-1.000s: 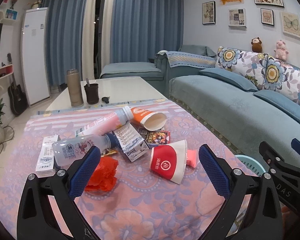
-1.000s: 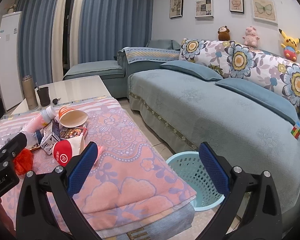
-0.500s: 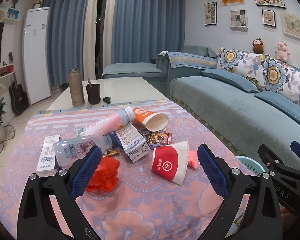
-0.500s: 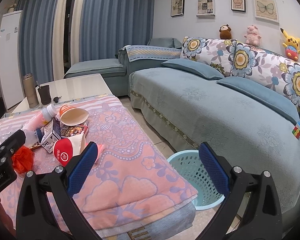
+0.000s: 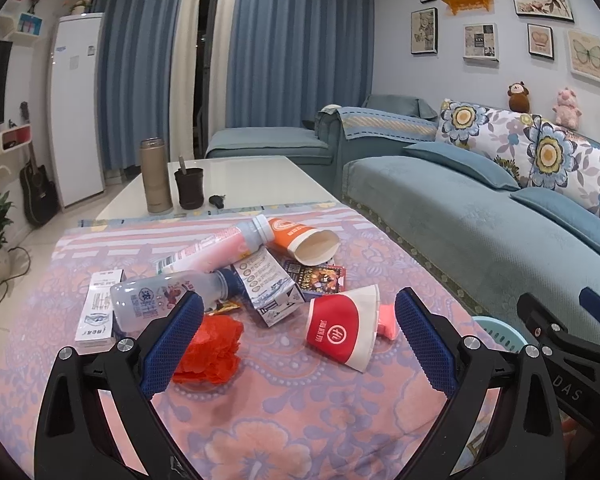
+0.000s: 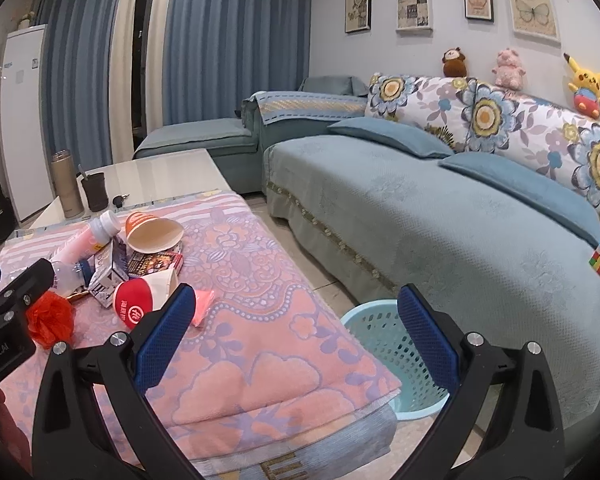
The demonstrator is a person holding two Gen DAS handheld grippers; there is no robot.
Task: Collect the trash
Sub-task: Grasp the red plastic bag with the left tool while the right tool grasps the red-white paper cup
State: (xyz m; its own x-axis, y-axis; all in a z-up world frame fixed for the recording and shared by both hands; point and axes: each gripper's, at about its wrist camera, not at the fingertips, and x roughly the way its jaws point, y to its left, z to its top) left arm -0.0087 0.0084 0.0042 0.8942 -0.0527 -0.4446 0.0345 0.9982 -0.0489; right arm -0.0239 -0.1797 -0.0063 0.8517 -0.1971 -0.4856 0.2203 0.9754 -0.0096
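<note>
A pile of trash lies on the pink floral cloth: a red paper cup on its side, an orange cup, a pink bottle, a clear bottle, a milk carton, a red crumpled wad and a white box. My left gripper is open and empty, just short of the red cup. My right gripper is open and empty, above the cloth's right edge. The teal basket stands on the floor beside the table.
A thermos, a dark cup and keys stand on the white table behind the cloth. The blue sofa runs along the right. The right gripper's body shows at the right of the left wrist view.
The left gripper has crept slightly forward toward the pile. The right gripper has barely moved. Both stay open.
</note>
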